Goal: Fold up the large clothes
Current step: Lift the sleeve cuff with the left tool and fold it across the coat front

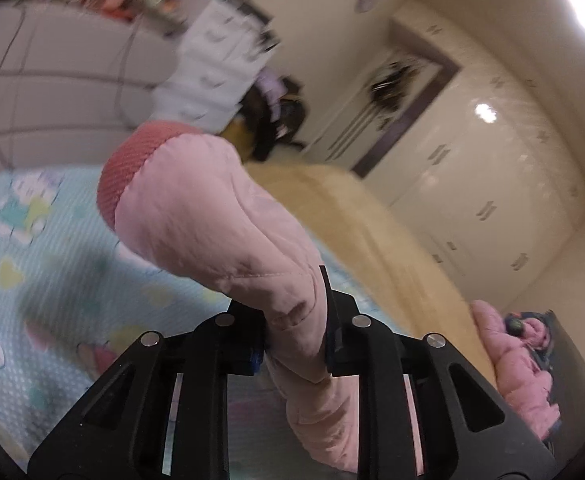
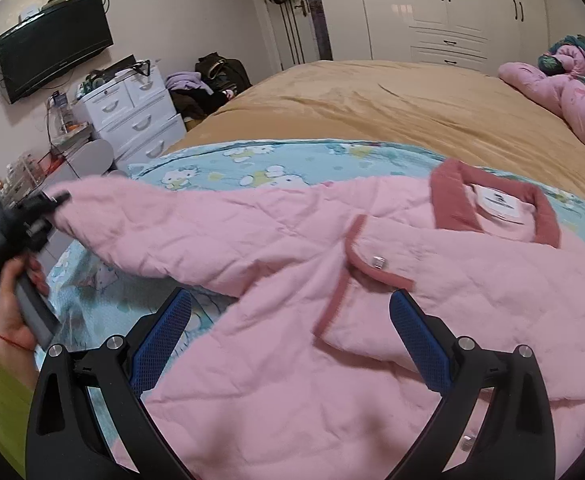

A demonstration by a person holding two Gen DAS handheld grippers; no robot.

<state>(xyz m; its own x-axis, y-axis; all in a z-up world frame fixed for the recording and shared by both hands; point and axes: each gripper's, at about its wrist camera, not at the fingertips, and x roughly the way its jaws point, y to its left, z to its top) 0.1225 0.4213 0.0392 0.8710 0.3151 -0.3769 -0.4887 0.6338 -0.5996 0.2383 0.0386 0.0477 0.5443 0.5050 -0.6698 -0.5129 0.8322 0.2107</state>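
Note:
A pink quilted jacket [image 2: 292, 248] with a dark pink collar [image 2: 492, 196] lies on a blue cartoon-print sheet [image 2: 220, 164] on the bed. My left gripper [image 1: 294, 344] is shut on its sleeve [image 1: 212, 216], which stands lifted off the sheet with the ribbed dark pink cuff [image 1: 128, 168] at the far end. The right wrist view shows the left gripper [image 2: 58, 200] at the far left in a person's hand, with the sleeve stretched out towards it. My right gripper [image 2: 292, 320] hovers open over the jacket's front, with nothing pinched between its blue pads [image 2: 164, 340].
A tan bed cover [image 2: 372, 100] spreads beyond the sheet. A bunched pink quilt [image 2: 564, 100] lies at the bed's far right. White drawers [image 2: 136, 116], a wall TV [image 2: 52, 44] and a dark bag [image 2: 220, 72] stand to the left. White wardrobes [image 2: 432, 8] line the back wall.

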